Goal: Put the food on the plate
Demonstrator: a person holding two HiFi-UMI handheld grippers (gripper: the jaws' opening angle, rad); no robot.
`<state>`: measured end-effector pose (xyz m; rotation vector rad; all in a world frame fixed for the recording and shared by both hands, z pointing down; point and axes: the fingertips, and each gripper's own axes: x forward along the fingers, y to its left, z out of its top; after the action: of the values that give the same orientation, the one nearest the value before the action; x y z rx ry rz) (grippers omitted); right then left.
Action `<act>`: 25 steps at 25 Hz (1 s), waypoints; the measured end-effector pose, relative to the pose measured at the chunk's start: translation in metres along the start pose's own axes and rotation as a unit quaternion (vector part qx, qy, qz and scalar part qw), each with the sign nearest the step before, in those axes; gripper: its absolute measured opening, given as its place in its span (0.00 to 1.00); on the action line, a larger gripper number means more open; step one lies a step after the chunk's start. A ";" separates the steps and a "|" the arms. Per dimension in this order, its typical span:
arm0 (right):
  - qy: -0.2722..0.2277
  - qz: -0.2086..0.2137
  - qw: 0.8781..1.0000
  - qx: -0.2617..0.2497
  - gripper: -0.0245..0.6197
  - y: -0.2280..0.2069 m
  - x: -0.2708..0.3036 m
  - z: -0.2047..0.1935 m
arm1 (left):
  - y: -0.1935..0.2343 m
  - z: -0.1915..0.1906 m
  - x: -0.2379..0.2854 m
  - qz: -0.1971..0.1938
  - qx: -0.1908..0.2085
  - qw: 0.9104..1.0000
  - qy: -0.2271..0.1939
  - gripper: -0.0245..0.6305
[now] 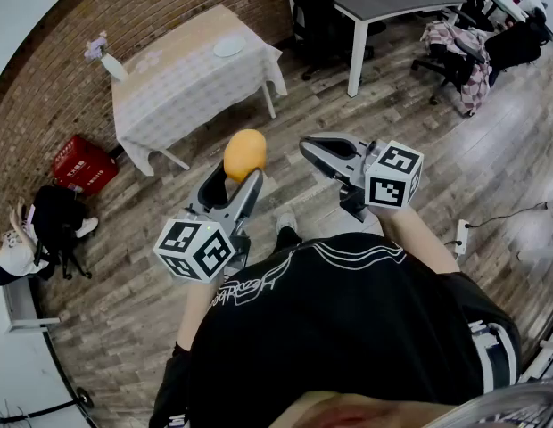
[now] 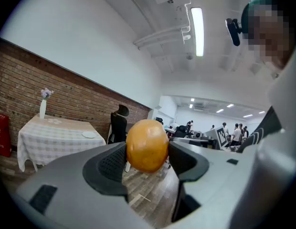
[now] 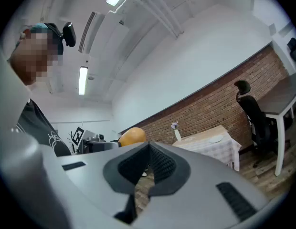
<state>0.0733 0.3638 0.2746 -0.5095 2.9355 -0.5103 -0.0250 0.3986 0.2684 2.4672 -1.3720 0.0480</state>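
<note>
Left tongs clamp a round orange fruit, right tongs sit pressed together and empty, both well apart from the plate on the counter.

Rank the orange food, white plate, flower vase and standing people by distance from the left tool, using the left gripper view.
1. Orange food: held in the left tool, centre.
2-3. White plate and flower vase: both on the clothed table, left; too close to call.
4. Standing people: far back, right.
</note>
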 end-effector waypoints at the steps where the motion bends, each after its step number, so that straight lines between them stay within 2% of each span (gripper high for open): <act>1: -0.001 0.001 1.000 0.000 0.03 0.000 0.000 0.001 | 0.001 0.001 0.000 0.001 0.000 1.000 0.000 0.46; 5: 0.007 0.006 1.000 0.005 0.03 0.002 0.000 0.000 | 0.004 0.002 0.002 0.001 -0.008 1.000 -0.002 0.46; 13: 0.009 -0.025 0.999 0.019 0.03 -0.021 -0.002 -0.010 | 0.016 -0.007 0.021 -0.015 -0.020 1.000 -0.002 0.46; 18: 0.007 -0.042 0.999 0.030 0.03 -0.057 0.011 -0.006 | 0.036 -0.001 0.053 -0.025 -0.022 0.999 0.007 0.46; 25: 0.009 -0.061 0.997 0.048 0.03 -0.127 0.042 0.008 | 0.088 0.015 0.115 -0.029 -0.037 0.999 0.026 0.46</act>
<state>0.0745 0.2341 0.3085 -0.6786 2.8928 -0.6695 -0.0377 0.2567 0.2972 2.4248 -1.2573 0.0472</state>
